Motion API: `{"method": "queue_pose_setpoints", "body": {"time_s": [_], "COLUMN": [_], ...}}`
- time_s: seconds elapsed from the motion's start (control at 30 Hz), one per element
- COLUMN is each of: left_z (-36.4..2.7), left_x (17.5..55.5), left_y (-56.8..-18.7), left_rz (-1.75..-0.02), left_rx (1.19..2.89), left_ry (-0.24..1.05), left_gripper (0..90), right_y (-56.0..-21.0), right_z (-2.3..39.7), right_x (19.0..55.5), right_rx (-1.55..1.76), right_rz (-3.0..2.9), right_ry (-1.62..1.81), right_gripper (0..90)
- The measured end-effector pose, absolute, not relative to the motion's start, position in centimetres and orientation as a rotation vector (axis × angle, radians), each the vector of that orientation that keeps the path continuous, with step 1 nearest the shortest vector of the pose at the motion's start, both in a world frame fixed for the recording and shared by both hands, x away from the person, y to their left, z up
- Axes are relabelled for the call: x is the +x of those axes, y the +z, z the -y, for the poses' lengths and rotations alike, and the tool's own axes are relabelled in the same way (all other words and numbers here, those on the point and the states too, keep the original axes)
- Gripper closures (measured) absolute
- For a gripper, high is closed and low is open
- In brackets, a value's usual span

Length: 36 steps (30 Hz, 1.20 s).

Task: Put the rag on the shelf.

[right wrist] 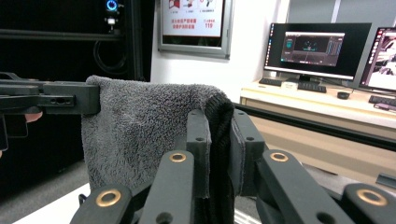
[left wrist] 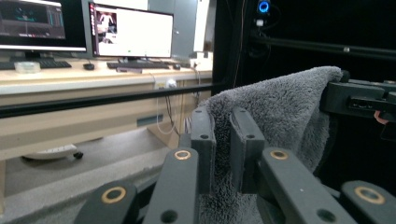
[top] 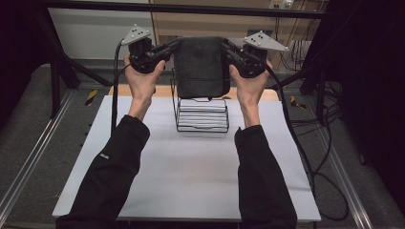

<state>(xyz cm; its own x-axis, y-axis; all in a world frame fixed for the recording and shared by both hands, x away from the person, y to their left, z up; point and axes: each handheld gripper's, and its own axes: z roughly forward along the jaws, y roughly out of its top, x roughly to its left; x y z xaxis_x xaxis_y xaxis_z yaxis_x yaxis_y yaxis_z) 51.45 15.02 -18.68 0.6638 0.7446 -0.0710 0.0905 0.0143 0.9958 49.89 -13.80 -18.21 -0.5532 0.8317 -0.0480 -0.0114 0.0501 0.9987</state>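
Observation:
A dark grey towel (top: pixel 200 67) hangs folded between both grippers above a black wire rack (top: pixel 201 114). My left gripper (top: pixel 175 45) is shut on the towel's upper left corner, and my right gripper (top: pixel 224 46) is shut on its upper right corner. In the left gripper view the fluffy towel (left wrist: pixel 280 116) is pinched between the two black jaws, with the other gripper (left wrist: pixel 357 100) clamped on its far corner. The right gripper view shows the towel (right wrist: pixel 140 126) squeezed between its jaws too. The towel's lower edge hangs just over the rack's top.
The rack stands on a white tabletop (top: pixel 191 176) near its far edge and holds stacked white plates (top: pixel 200 117). A black frame bar (top: pixel 191 8) crosses behind the towel. Cables (top: pixel 310 157) trail off the table's right side. Monitors (left wrist: pixel 130 32) stand on a desk beyond.

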Motion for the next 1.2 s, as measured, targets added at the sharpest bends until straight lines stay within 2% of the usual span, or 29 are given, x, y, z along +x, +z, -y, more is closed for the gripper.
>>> {"method": "queue_pose_setpoints", "body": {"time_s": [0.4,1.2], "left_z": [-14.9,-14.6], "left_x": [50.5,48.3], "left_y": [-19.6,-20.0], "left_rz": [-0.699,-0.656], "left_rx": [1.539,1.636], "left_ry": [0.569,0.571], "left_gripper": [80.9,80.8], "right_y": [-19.8,-20.1], "right_z": [14.5,15.7], "right_x": [49.4,47.5], "right_rx": [0.864,0.824], "right_rz": [-1.702,-1.827], "right_ry": [1.590,1.550], "right_gripper": [80.3,80.3]}}
